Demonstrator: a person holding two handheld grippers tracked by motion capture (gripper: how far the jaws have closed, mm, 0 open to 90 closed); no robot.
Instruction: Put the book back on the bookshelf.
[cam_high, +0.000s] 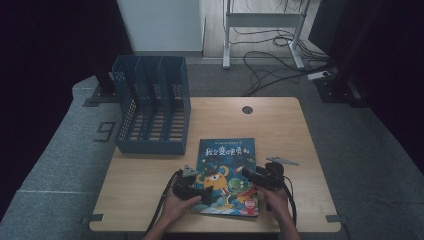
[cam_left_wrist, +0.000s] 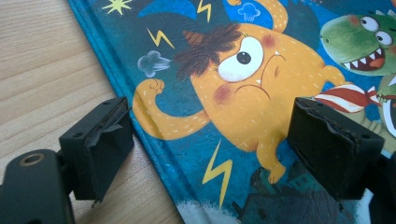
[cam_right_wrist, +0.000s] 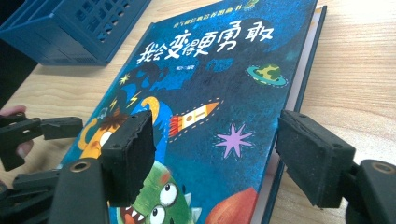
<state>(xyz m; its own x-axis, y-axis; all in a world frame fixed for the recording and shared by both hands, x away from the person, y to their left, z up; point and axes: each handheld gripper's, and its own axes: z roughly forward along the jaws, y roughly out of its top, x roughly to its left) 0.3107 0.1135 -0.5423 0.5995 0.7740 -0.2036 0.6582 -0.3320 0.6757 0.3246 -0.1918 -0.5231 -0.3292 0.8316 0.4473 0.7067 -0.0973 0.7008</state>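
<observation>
I hold one gripper in each hand over a children's picture book (cam_high: 227, 172) that lies flat, cover up, on the wooden bench (cam_high: 280, 130), near my edge of it and just right of centre. The cover is deep blue, with white Chinese characters across the top, an orange one-eyed monster, a green toothy monster, a rocket and a ringed planet.

My left gripper (cam_high: 192, 189) sits at the book's left edge, low on the cover. Its fingers (cam_left_wrist: 100, 140) are spread wide: in the left gripper view one black pad stands over bare wood just beside the book's spine edge, the other over the cover to the right of the orange monster, so the edge runs between them. I cannot tell whether either pad touches the book.

My right gripper (cam_high: 257, 176) is at the book's right side, and its fingers (cam_right_wrist: 130, 154) are spread wide too. In the right gripper view one pad hangs over the cover near the rocket, the other out past the page edge above the wood, pinching nothing.

A blue plastic file rack (cam_high: 152, 105) with perforated dividers stands at the bench's far left, well apart from the book
</observation>
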